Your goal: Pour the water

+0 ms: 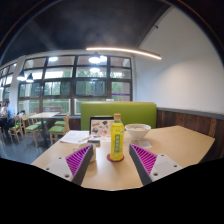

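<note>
A yellow bottle with a yellow cap and a label stands upright on a small red coaster on the light wooden table. It stands between my two fingers near their tips, with a clear gap at either side. My gripper is open, purple pads facing inward. A white bowl sits just beyond the bottle to the right.
A white sheet of paper lies on the table to the left, with a small device behind the bottle. A green sofa back stands beyond the table. Wooden chairs and tables stand at the left by large windows.
</note>
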